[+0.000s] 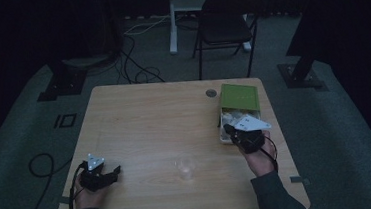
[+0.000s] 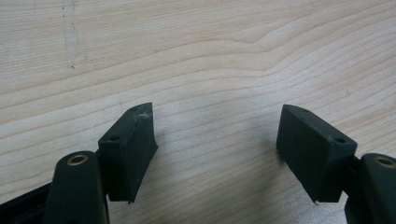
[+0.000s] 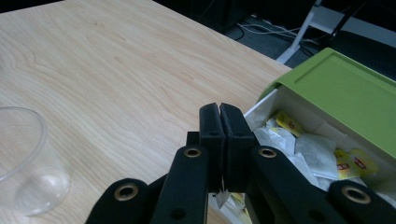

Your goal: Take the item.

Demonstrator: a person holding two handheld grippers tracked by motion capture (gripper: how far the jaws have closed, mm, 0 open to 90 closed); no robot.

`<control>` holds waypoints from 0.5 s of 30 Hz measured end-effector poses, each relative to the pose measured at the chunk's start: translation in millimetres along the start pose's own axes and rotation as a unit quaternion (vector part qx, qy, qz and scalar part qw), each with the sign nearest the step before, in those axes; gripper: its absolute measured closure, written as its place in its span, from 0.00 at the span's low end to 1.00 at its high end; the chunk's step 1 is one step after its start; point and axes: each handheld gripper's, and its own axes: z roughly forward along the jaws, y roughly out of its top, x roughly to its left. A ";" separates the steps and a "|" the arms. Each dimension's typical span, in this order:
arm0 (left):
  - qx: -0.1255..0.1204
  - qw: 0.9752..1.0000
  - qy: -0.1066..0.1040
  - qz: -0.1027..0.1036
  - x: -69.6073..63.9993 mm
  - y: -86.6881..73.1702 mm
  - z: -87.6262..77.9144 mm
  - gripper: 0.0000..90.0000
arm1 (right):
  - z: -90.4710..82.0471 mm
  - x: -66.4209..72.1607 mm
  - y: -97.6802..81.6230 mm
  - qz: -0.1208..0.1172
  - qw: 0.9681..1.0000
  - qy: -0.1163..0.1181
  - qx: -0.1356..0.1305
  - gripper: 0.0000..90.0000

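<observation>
From above, the right gripper (image 1: 237, 133) sits at the near end of the green box (image 1: 239, 98), whose long side runs away from it. The left gripper (image 2: 217, 140) is wide open over bare table (image 2: 196, 56). The right gripper's (image 3: 219, 116) jaws are pressed together, maybe pinching a tea bag string; the box (image 3: 345, 88) lies right of them, a clear cup (image 3: 23, 158) left.

You see a black chair (image 1: 227, 21) past the table (image 1: 144, 117) — and cables (image 1: 135, 63) on the floor.
</observation>
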 end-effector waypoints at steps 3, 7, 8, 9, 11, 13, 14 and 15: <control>0.000 1.000 0.000 0.000 0.0 0.0 0.0 0.32 | 0.0 2.2 1.0 -0.001 1.000 0.004 -0.002 0.99; 0.000 1.000 0.000 0.000 0.0 0.0 0.0 0.32 | -0.2 5.0 2.1 -0.004 1.000 0.009 -0.004 0.99; 0.000 1.000 0.000 0.000 0.0 0.0 0.0 0.32 | -0.3 5.6 2.3 -0.005 1.000 0.010 -0.004 0.99; 0.000 1.000 0.000 0.000 0.0 0.0 0.0 0.32 | -0.4 6.5 2.6 -0.005 1.000 0.011 -0.004 0.99; 0.000 1.000 0.000 0.000 0.0 0.0 0.0 0.32 | -0.3 7.9 3.2 -0.007 1.000 0.013 -0.005 0.99; 0.000 1.000 0.000 0.000 0.0 0.0 0.0 0.32 | -0.7 9.5 3.9 -0.008 1.000 0.016 -0.007 0.99; 0.000 1.000 0.000 0.000 0.0 0.0 0.0 0.32 | -0.8 10.0 4.4 -0.012 1.000 0.017 -0.008 0.99; 0.000 1.000 0.000 0.000 0.0 0.0 0.0 0.32 | -1.1 10.8 4.8 -0.013 1.000 0.017 -0.008 0.99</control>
